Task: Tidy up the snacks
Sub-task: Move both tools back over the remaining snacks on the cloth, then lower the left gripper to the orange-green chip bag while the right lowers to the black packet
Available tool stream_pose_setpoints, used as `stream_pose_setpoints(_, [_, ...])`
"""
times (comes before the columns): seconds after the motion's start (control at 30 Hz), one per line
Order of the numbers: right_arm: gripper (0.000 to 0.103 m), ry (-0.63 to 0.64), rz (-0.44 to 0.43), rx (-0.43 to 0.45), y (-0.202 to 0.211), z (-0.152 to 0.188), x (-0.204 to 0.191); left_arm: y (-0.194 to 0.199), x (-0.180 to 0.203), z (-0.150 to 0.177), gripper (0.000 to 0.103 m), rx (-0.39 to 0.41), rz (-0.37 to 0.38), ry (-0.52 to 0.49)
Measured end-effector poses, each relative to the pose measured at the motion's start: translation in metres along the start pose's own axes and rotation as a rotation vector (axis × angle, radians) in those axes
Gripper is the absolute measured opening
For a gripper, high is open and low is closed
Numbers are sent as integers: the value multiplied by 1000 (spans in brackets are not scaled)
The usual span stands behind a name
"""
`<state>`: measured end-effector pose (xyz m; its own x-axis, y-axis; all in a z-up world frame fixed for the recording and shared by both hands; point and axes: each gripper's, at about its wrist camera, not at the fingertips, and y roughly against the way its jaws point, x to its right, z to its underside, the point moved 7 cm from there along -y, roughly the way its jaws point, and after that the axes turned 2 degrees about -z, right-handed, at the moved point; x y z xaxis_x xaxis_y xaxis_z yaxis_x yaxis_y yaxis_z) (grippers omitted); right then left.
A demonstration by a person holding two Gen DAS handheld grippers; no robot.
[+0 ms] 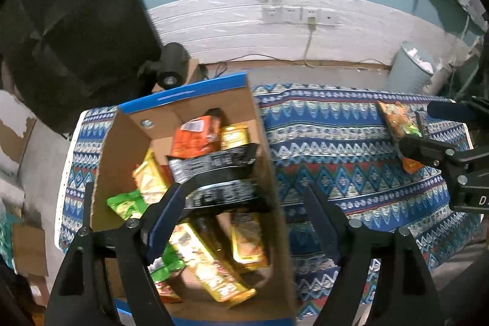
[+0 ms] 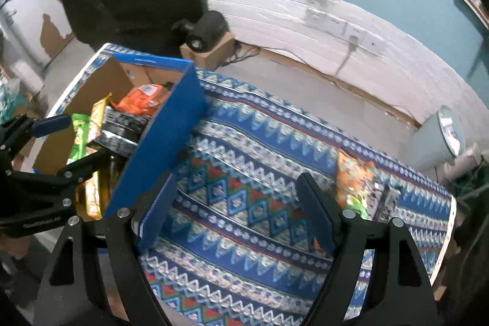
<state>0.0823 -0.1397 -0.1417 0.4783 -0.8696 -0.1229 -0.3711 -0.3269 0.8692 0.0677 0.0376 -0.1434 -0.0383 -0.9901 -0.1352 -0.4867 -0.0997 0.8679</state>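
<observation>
Box [image 1: 195, 115]: open cardboard carton, plain brown inside, glossy blue outside and along the rim; it stands on the left part of the table.
Table [image 1: 336, 124]: covered by a woven-look cloth in blue, white and red bands of zigzags and diamonds.
Snacks in box: crinkly foil and plastic packs lie heaped and overlapping. An orange bag [image 1: 195, 139] lies at the far end; a black pack [image 1: 220, 173] with white print is bent across the middle; a long yellow bar [image 1: 211, 268] lies slantwise near the front; a green pouch [image 1: 128, 203] sits against the left wall; more gold and yellow wrappers lie among them.
Loose snack [image 2: 351, 179]: a flat, shiny orange and green pack lies on the cloth near the table's far right edge, well apart from the box.
Left claw [image 1: 244, 222]: black frame with flat blue pads, hanging over the box's right wall. Its jaws are spread wide, with nothing pinched; the left finger is above the black pack, the right finger above the cloth.
Right claw [image 2: 235, 213]: same build, jaws spread wide over bare cloth just right of the box, empty. The loose snack lies beyond its right finger.
Background: white ribbed wall panel with sockets [image 1: 299, 14] below teal paint; a pale grey round bin [image 1: 409, 69] behind the table's right end.
</observation>
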Motion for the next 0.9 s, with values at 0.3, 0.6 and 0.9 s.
stream_pose_setpoints(0.3, [80,-84,46,9,13,23,51,0,52,-8,81,4,9,-95])
stream_pose_setpoints(0.6, [80,-194,113,-10,20,48,117,-14,97,-13,81,-30,51,-148])
stream_pose_setpoints(0.9, [80,-201,162,-72,19,63,169,-38,151,-31,81,-78,92,-202])
